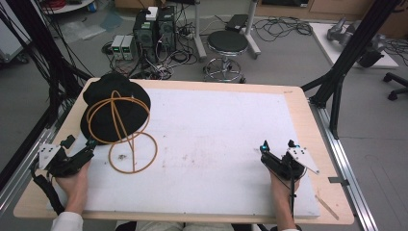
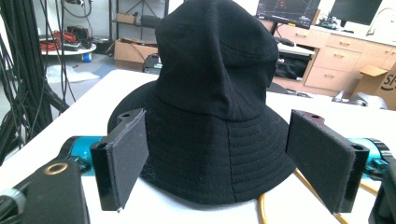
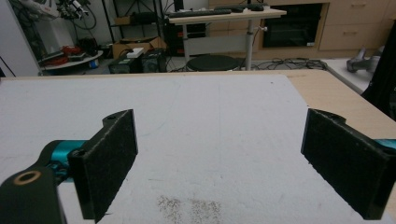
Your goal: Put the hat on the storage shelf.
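A black bucket hat [image 1: 113, 98] [image 2: 215, 93] sits crown up at the back left of the white mat [image 1: 216, 130]. A stand of thin orange hoops [image 1: 133, 153] has its base ring flat on the mat beside the hat. In the high view its upper loops cross in front of the hat. A short piece of orange hoop [image 2: 261, 207] shows under the brim. My left gripper [image 1: 79, 142] [image 2: 224, 156] is open, just short of the brim, with its pads [image 2: 123, 156] on either side of the hat's base and apart from it. My right gripper [image 1: 278, 144] [image 3: 224, 163] stands open over bare mat.
The wooden table's edge [image 1: 308, 110] runs round the mat. Black frame posts [image 1: 339, 72] rise at the right, and cables hang at the left. On the floor beyond the table stand a round stool [image 1: 227, 43] and computer cases [image 1: 154, 29].
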`<state>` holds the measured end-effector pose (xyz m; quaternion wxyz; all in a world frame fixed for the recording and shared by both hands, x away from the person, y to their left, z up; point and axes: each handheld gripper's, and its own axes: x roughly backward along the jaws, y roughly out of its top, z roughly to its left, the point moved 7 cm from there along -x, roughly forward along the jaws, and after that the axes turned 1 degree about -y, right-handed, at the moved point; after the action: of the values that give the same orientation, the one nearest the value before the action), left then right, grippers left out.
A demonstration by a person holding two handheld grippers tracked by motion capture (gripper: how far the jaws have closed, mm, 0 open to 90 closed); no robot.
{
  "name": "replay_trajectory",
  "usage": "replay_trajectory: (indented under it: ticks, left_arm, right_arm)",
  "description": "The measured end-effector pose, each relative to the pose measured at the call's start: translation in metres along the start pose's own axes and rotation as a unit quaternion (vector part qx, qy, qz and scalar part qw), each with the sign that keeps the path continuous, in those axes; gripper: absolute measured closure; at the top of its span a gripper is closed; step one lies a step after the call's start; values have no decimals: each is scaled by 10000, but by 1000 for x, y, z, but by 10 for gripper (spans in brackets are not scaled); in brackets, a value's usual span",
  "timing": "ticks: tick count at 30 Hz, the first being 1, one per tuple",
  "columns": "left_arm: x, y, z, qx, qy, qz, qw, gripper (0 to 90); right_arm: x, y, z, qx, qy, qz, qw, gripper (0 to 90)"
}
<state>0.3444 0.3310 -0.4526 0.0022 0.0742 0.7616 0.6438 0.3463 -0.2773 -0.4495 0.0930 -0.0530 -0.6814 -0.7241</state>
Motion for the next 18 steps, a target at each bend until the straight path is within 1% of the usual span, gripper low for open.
replay_trajectory:
  ticks: [10, 18]
  left_arm:
    - [0, 0, -2, -22, -14, -5, 10000, 216]
    - [0, 0, -1, -17, -13, -6, 10000, 216]
  right_arm:
    - [1, 0, 0, 19, 16, 20, 10000, 99]
    - [0, -1, 0, -22, 15, 55, 10000, 99]
